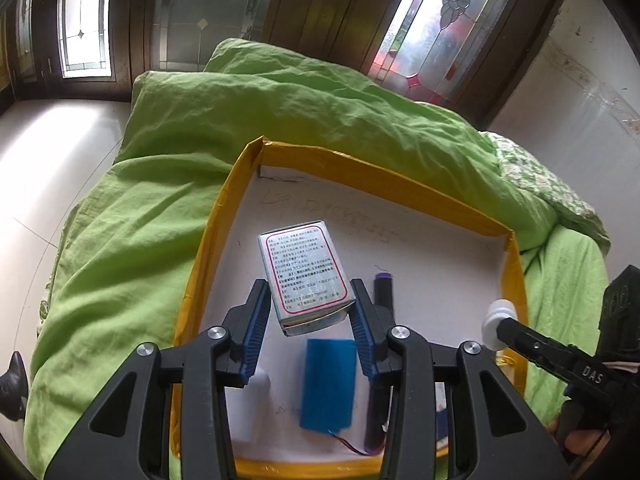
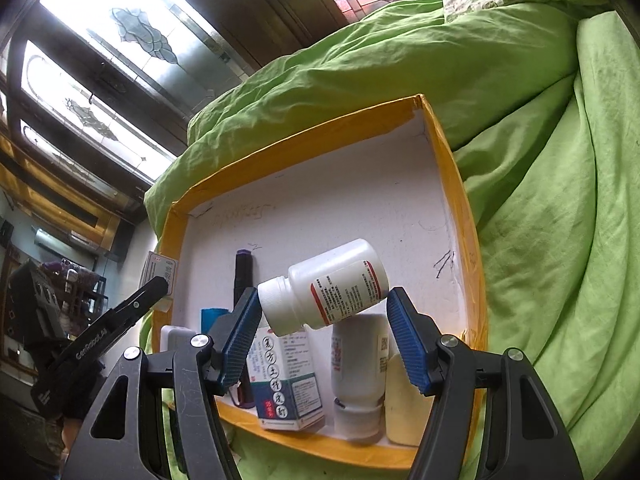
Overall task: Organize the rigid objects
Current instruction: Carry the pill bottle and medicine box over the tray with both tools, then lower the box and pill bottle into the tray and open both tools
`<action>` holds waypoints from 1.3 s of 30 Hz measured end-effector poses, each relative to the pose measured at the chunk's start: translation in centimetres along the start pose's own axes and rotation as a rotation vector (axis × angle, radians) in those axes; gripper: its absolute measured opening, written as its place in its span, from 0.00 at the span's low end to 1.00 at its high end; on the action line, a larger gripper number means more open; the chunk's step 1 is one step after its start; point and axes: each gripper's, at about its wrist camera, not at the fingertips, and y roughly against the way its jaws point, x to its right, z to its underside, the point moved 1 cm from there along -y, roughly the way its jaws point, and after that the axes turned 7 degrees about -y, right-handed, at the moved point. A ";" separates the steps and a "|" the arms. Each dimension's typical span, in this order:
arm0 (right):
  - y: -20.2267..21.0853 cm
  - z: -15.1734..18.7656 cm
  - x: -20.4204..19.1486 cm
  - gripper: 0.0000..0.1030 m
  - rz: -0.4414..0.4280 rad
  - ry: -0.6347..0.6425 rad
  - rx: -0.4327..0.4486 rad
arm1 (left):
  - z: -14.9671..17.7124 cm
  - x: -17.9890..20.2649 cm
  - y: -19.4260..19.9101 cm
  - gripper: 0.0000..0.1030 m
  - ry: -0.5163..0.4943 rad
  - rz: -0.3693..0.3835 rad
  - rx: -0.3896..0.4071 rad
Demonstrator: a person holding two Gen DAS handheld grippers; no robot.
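A shallow white tray with a yellow rim [image 1: 224, 216] [image 2: 460, 184] lies on a green quilt. My left gripper [image 1: 310, 302] is shut on a silver box with a red-framed label [image 1: 304, 276] and holds it above the tray. My right gripper [image 2: 322, 306] is shut on a white pill bottle with a red-edged label [image 2: 332, 284], held tilted on its side over the tray. In the tray lie a blue battery pack [image 1: 328, 384], a black pen with a purple cap [image 1: 383, 292] [image 2: 243, 276], a blue-and-white medicine box [image 2: 286, 380], a white bottle [image 2: 358, 372] and a cream block [image 2: 402, 404].
The green quilt [image 1: 160, 208] [image 2: 540, 200] surrounds the tray on the bed. Glass-panelled wooden doors [image 1: 208, 12] stand behind. The pale floor [image 1: 52, 152] lies to the left. The right gripper's body [image 1: 560, 360] shows in the left view, the left gripper's body [image 2: 100, 332] in the right view.
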 end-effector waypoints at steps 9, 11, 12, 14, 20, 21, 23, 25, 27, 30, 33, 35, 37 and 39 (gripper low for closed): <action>-1.3 -0.9 0.8 0.58 0.025 -0.003 -0.007 | 1.2 0.1 -1.6 0.36 -0.084 -0.072 -0.029; -1.4 -0.9 0.6 0.58 0.044 0.013 0.000 | 1.5 -0.3 -2.0 0.36 -0.078 -0.078 -0.037; -1.4 -0.9 0.5 0.58 0.054 0.027 0.004 | 1.7 -0.4 -2.1 0.36 -0.077 -0.082 -0.041; -1.7 -0.8 0.1 0.58 0.094 0.066 0.016 | 1.9 -0.4 -2.3 0.36 -0.078 -0.089 -0.048; -2.2 0.1 -0.6 0.58 0.185 0.154 0.039 | 2.1 -0.2 -2.4 0.37 -0.080 -0.103 -0.063; -2.2 0.2 -0.6 0.58 0.193 0.159 0.042 | 2.1 -0.1 -2.4 0.38 -0.078 -0.097 -0.066; -2.3 0.2 -0.5 0.58 0.204 0.161 0.048 | 2.0 -0.1 -2.1 0.47 -0.077 -0.094 -0.067; -2.1 0.2 -0.3 0.59 0.206 0.158 0.052 | 2.0 -0.1 -1.4 0.59 -0.071 -0.100 -0.058; -2.2 0.1 -0.5 0.62 0.197 0.152 0.055 | 1.9 -0.1 -0.4 0.59 -0.061 -0.077 -0.055; -1.3 0.2 -0.4 0.65 0.173 0.135 0.066 | 1.7 0.2 1.7 0.60 -0.067 -0.057 -0.030; -0.1 0.6 -0.9 0.66 0.152 0.134 0.079 | 2.2 0.2 4.6 0.70 -0.076 -0.032 0.008; 0.9 1.0 -1.3 0.67 0.131 0.141 0.084 | 3.3 -0.2 6.7 0.72 -0.073 -0.023 0.031; 2.0 1.5 -1.6 0.68 0.110 0.146 0.091 | 4.9 -0.9 8.1 0.72 -0.061 -0.017 0.035; 3.1 2.1 -1.7 0.70 0.097 0.147 0.098 | 6.9 -1.8 9.5 0.72 -0.031 -0.025 0.043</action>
